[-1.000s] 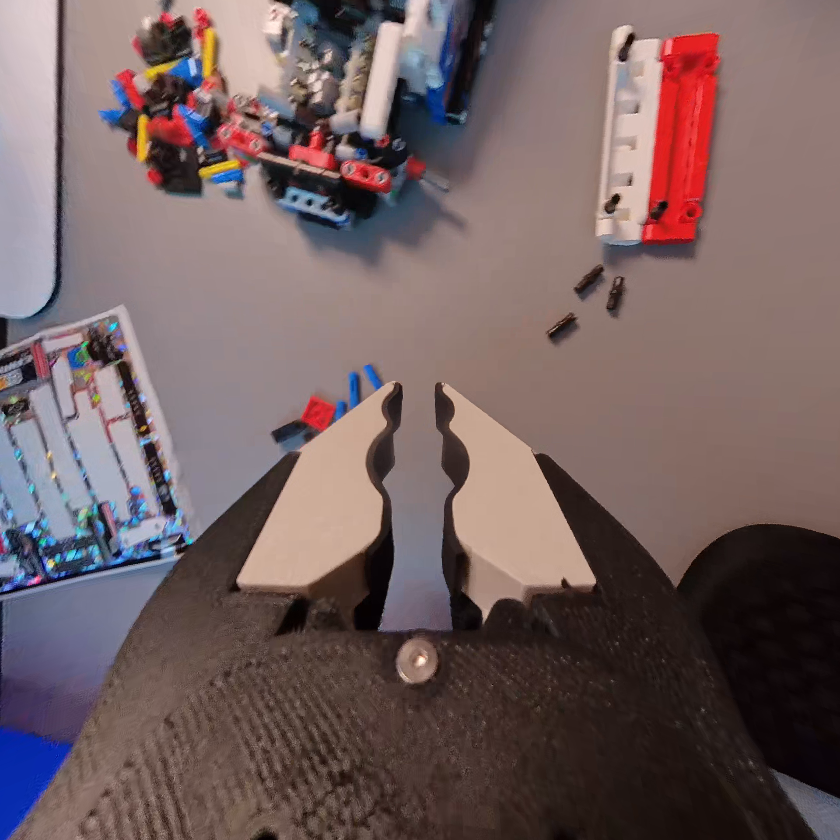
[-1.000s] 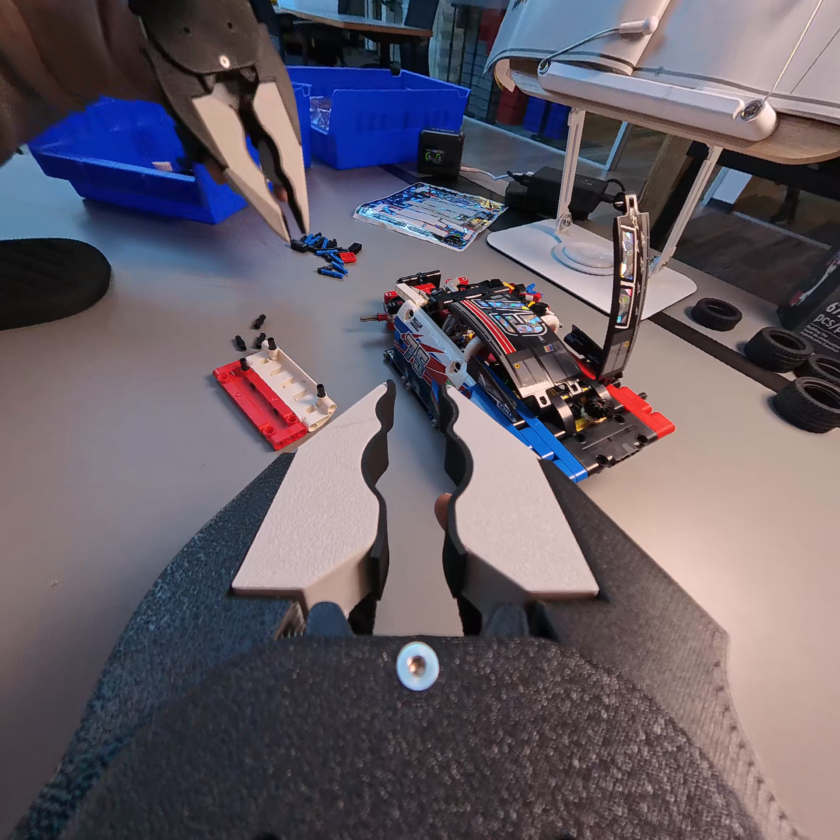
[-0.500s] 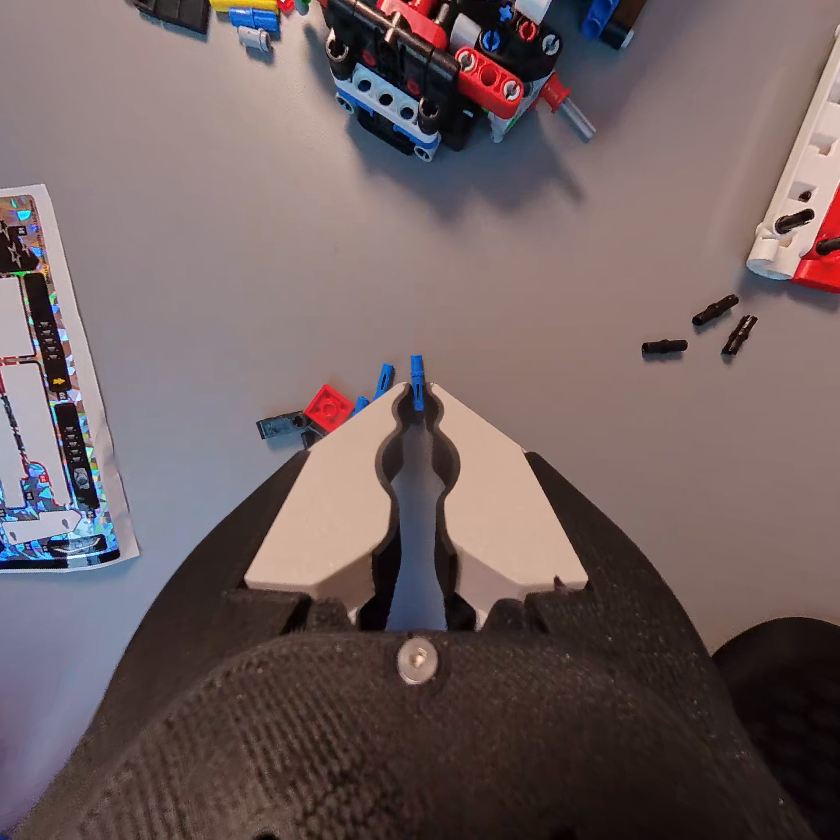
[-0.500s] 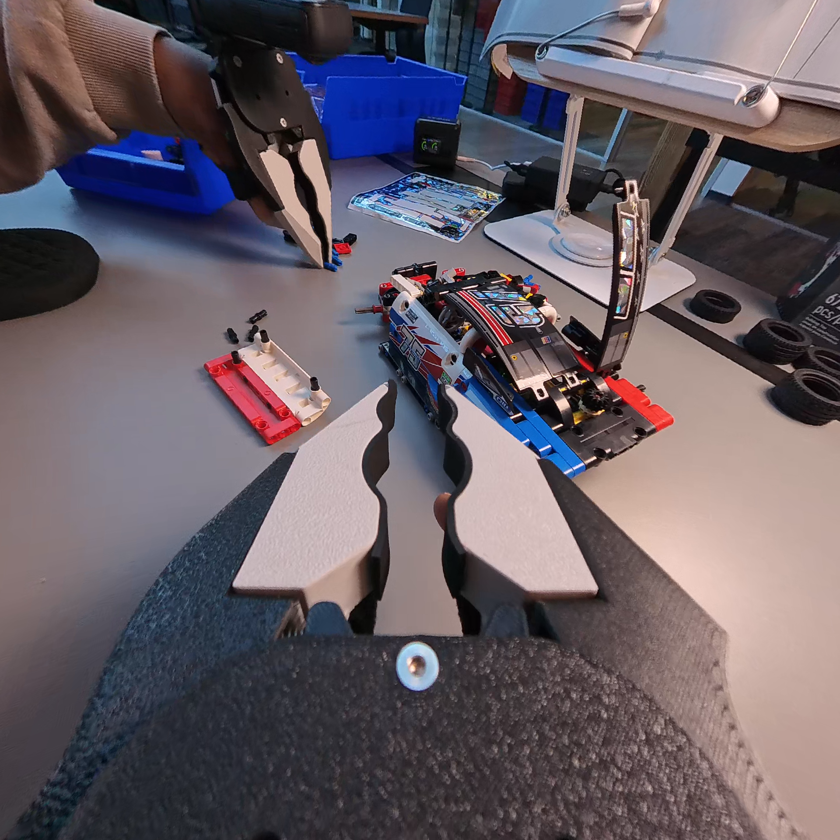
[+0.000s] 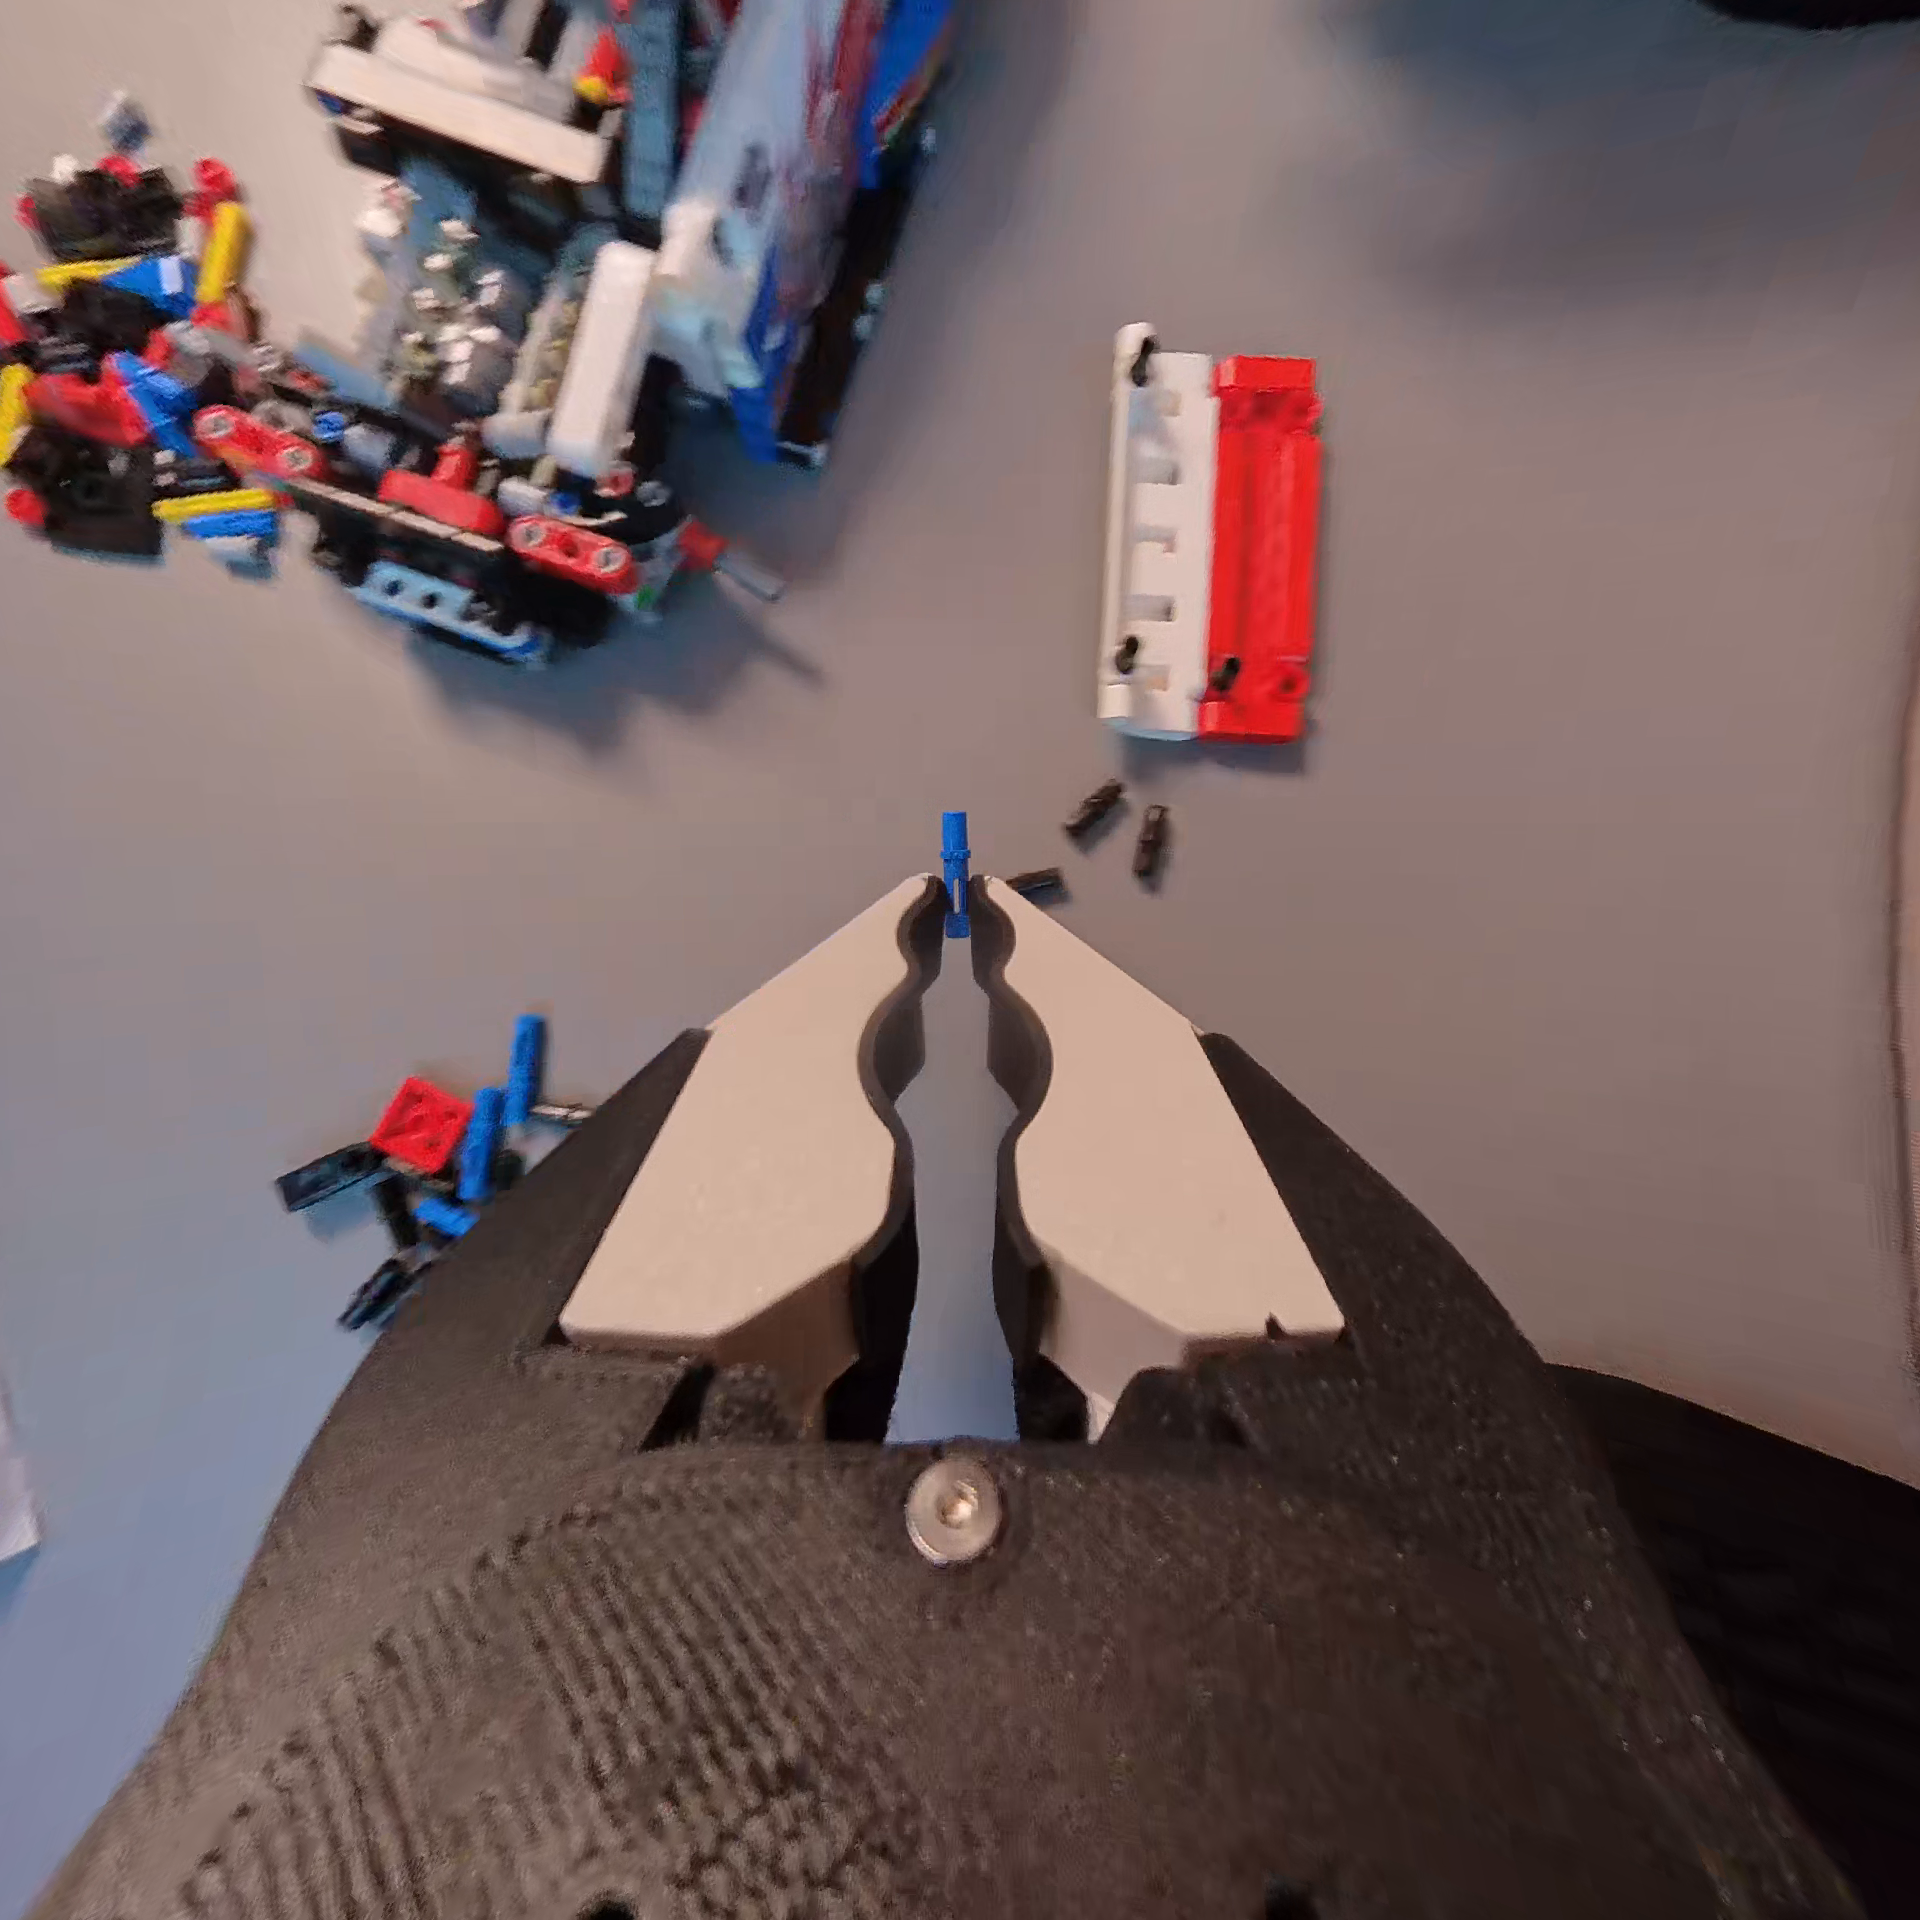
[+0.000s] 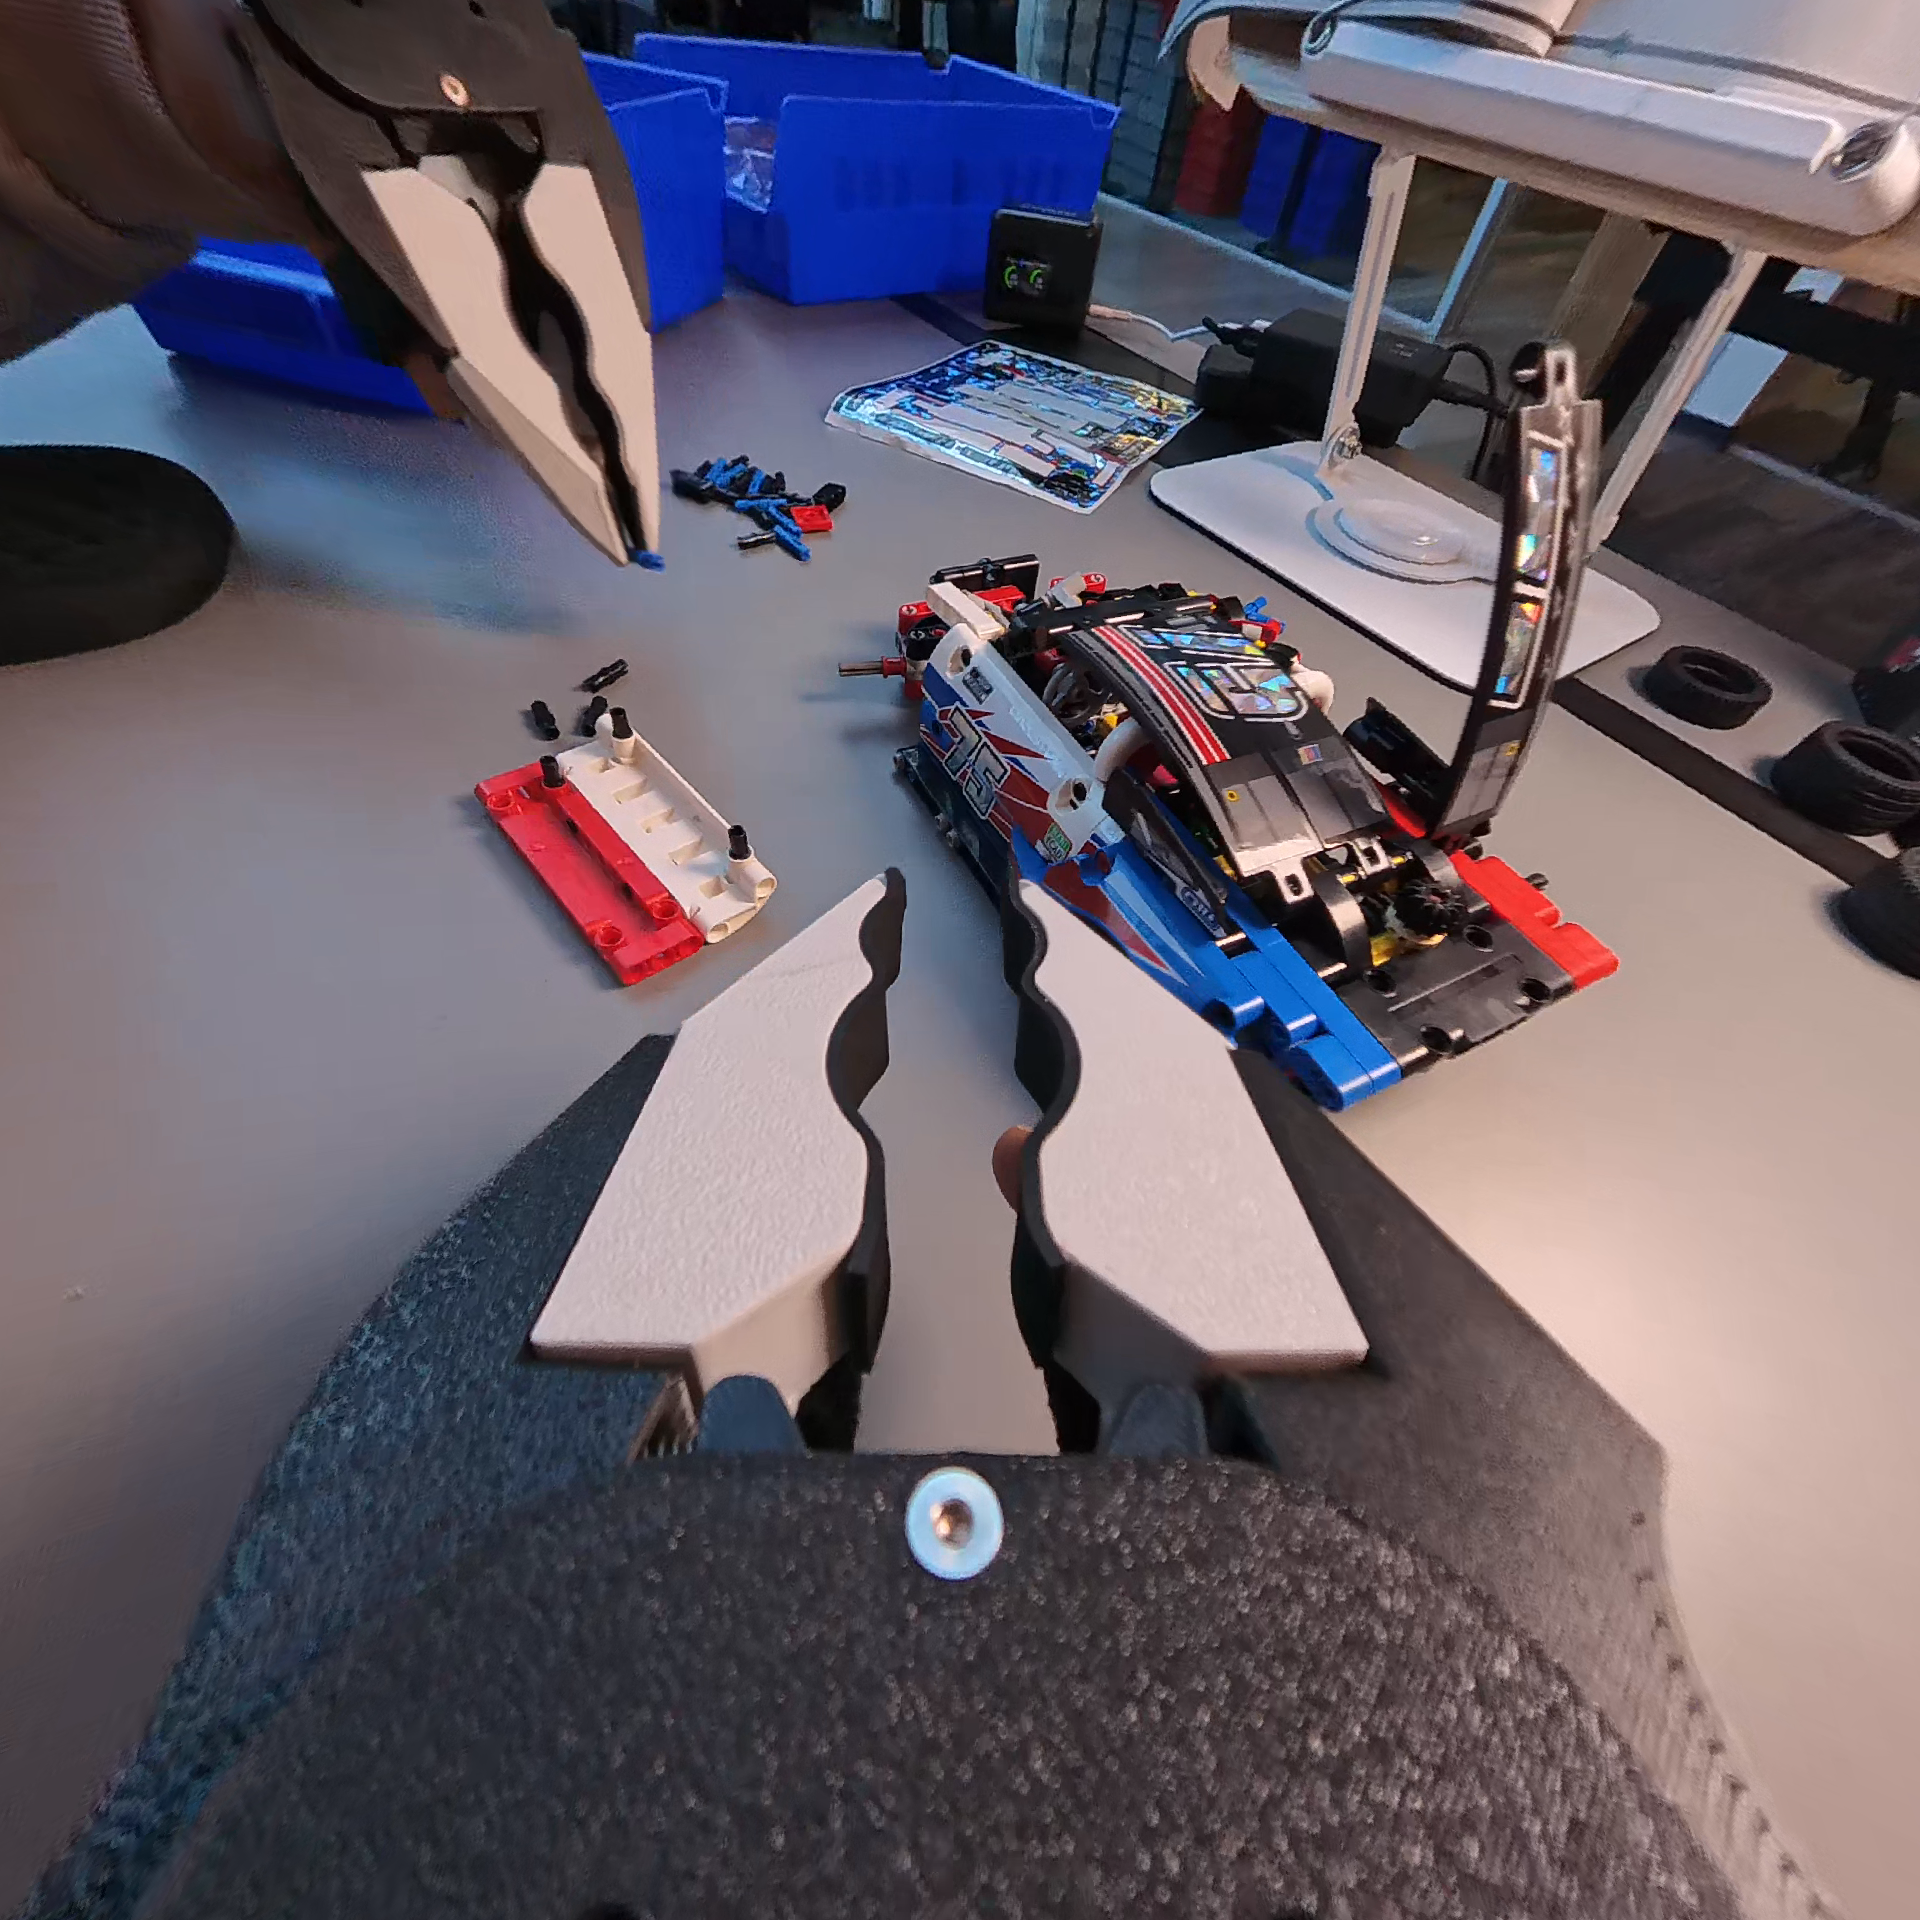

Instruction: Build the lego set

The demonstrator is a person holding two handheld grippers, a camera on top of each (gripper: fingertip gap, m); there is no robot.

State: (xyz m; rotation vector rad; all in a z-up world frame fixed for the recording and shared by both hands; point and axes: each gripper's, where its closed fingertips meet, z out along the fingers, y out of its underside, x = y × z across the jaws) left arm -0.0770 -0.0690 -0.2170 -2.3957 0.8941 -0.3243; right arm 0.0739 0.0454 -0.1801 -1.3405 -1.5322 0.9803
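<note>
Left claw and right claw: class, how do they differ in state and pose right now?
The left claw is shut on a blue pin; the right claw is open and empty. In the right wrist view, the left claw points steeply down at the table; the right claw lies nearly level. Both have pale, wavy-edged fingers.

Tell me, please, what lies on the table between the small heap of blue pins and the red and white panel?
Three loose black pins lie just before the red and white panel; the rest is bare table. The right wrist view shows it best.
</note>
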